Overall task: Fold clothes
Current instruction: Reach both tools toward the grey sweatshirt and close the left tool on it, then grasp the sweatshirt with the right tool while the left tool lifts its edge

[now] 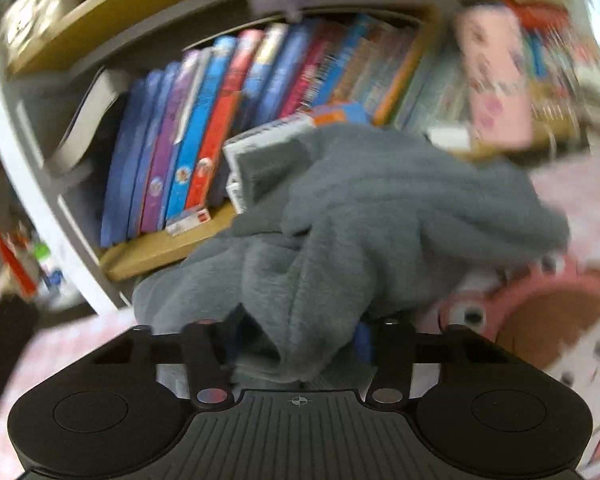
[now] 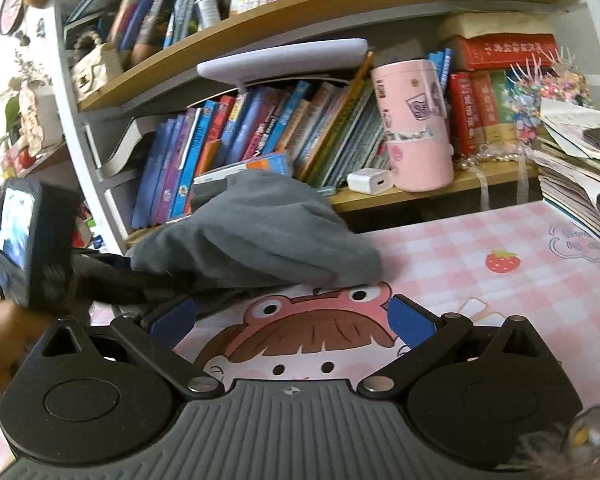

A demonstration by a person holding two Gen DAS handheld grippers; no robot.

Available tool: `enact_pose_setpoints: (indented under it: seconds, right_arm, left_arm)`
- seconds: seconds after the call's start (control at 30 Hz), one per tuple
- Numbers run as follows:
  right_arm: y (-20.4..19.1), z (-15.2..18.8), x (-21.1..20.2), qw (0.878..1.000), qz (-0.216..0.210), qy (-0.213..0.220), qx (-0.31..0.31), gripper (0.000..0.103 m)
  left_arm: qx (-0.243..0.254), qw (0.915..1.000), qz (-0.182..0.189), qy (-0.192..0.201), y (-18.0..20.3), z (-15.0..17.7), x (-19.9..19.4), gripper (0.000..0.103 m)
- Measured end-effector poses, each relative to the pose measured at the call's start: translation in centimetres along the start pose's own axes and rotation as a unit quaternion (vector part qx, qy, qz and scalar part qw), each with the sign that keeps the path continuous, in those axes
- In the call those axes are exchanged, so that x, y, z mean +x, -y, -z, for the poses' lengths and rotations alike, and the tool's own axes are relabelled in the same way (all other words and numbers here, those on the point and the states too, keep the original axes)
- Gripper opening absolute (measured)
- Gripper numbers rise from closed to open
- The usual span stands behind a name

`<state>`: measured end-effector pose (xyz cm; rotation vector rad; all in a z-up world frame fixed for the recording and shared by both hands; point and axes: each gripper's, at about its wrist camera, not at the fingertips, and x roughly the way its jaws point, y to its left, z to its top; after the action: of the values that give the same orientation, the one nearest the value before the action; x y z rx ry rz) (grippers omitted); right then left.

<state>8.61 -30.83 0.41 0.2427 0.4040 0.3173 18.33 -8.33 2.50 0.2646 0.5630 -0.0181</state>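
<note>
Left wrist view: left gripper (image 1: 296,344) clenched on one grey fleece garment (image 1: 364,208), a bunched fold pinched between the jaws, the rest draping forward and right onto the pink checked desk mat (image 1: 580,192). Probably held by an edge so the cloth can be lifted and carried over into a fold. Much blur here, so seams and sleeves not readable. Behind, one row of leaning books (image 1: 228,120) on a wooden shelf (image 1: 160,248).

Right wrist view: right gripper (image 2: 292,316) released, two blue pads (image 2: 412,320) spread wide with nothing between them, hovering low over the cartoon face printed on the mat. Likely waiting to take a second corner. Same single garment heaped at the mat's back-left edge, partly resting against the shelf, with the left tool reaching in from the left side. One pink cup (image 2: 416,124) and one white charger (image 2: 370,182) standing on the shelf, well apart from the cloth.
</note>
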Motion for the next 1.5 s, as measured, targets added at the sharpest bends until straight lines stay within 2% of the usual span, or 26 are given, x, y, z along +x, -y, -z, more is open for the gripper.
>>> enact_pose_setpoints:
  seconds: [0.07,0.17,0.23,0.37,0.5,0.6,0.63,0.7,0.8,0.83,0.87,0.9,0.97,1.07,1.13,1.17,1.23,1.33,1.4,1.5]
  right_arm:
    - [0.3,-0.1,0.0,1.0,0.002,0.0,0.01,0.103]
    - [0.1,-0.1,-0.4,1.0,-0.011,0.003,0.013,0.103]
    - [-0.1,-0.2,-0.9,1.0,-0.021,0.014,0.011,0.103]
    - [-0.8,-0.7,-2.0,0.997,-0.047,0.051,0.015,0.103]
    - [-1.0,-1.0,-3.4,0.993,-0.064,0.097,0.023,0.103]
    - [-0.8,-1.0,-4.1,0.99,-0.066,0.12,0.034,0.103]
    - [-0.6,-1.1,-4.0,0.99,-0.062,0.117,0.038,0.103]
    - [-0.3,-1.2,-3.8,0.991,-0.052,0.112,0.045,0.103]
    - [-0.4,-1.0,-2.8,0.995,-0.039,0.084,0.038,0.103]
    - [-0.6,-0.9,-2.5,0.996,-0.041,0.073,0.031,0.103]
    - [-0.8,-0.9,-2.2,0.997,-0.043,0.063,0.025,0.103]
    - [-1.0,-0.7,-2.3,0.997,-0.046,0.062,0.016,0.103]
    - [-1.6,-0.4,-2.3,0.997,-0.052,0.059,0.0,0.103]
    - [-2.1,-0.4,-3.0,0.995,-0.061,0.076,-0.015,0.103]
    - [-2.3,-0.4,-3.4,0.993,-0.075,0.086,-0.02,0.103]
    - [-2.4,-0.4,-3.6,0.992,-0.089,0.088,-0.02,0.103]
    - [-2.7,-0.5,-3.7,0.986,-0.145,0.077,-0.02,0.103]
    - [-3.6,-0.2,-3.5,0.971,-0.232,0.036,-0.037,0.103]
    - [-4.7,0.3,-3.3,0.964,-0.259,0.02,-0.064,0.103]
    - [-6.2,1.1,-3.6,0.954,-0.272,0.017,-0.122,0.103]
  left_arm:
    - [-0.033,0.9993,0.011,0.016,-1.7,-1.1,-1.8,0.021]
    - [-0.068,0.9962,0.031,0.046,-3.7,-2.7,-4.8,0.014]
    - [-0.07,0.9935,0.052,0.073,-4.4,-3.8,-7.9,0.013]
    - [-0.029,0.9866,0.068,0.145,-3.7,-5.5,-15.3,0.013]
    - [-0.014,0.9682,0.077,0.238,-3.2,-6.9,-22.2,0.013]
    - [-0.036,0.9569,0.081,0.277,-4.2,-7.9,-24.6,0.013]
    - [-0.047,0.9582,0.076,0.272,-4.6,-8.1,-24.3,0.013]
    - [-0.071,0.9684,0.063,0.231,-5.7,-7.9,-22.0,0.014]
    - [-0.067,0.9912,0.023,0.111,-6.7,-6.1,-15.9,0.021]
    - [-0.061,0.9956,0.006,0.071,-7.0,-5.0,-13.7,0.024]
    - [-0.06,0.9973,-0.013,0.041,-7.3,-3.8,-12.0,0.031]
    - [-0.061,0.9976,-0.03,0.014,-7.6,-2.5,-10.5,0.034]
    - [-0.088,0.9949,-0.047,-0.01,-8.7,0.3,-9.3,0.048]
    - [-0.122,0.991,-0.053,-0.019,-10.2,3.3,-10.2,0.067]
    - [-0.128,0.9899,-0.058,-0.02,-10.8,4.8,-11.3,0.072]
    - [-0.13,0.9895,-0.06,-0.019,-11.2,5.6,-11.9,0.072]
    - [-0.124,0.9902,-0.063,-0.007,-12.0,6.8,-13.6,0.077]
    - [-0.126,0.9906,-0.047,0.026,-12.3,7.5,-16.3,0.082]
    - [-0.127,0.9906,-0.031,0.04,-12.1,8.0,-17.7,0.082]
    - [-0.103,0.994,-0.005,0.038,-10.3,8.9,-18.5,0.082]
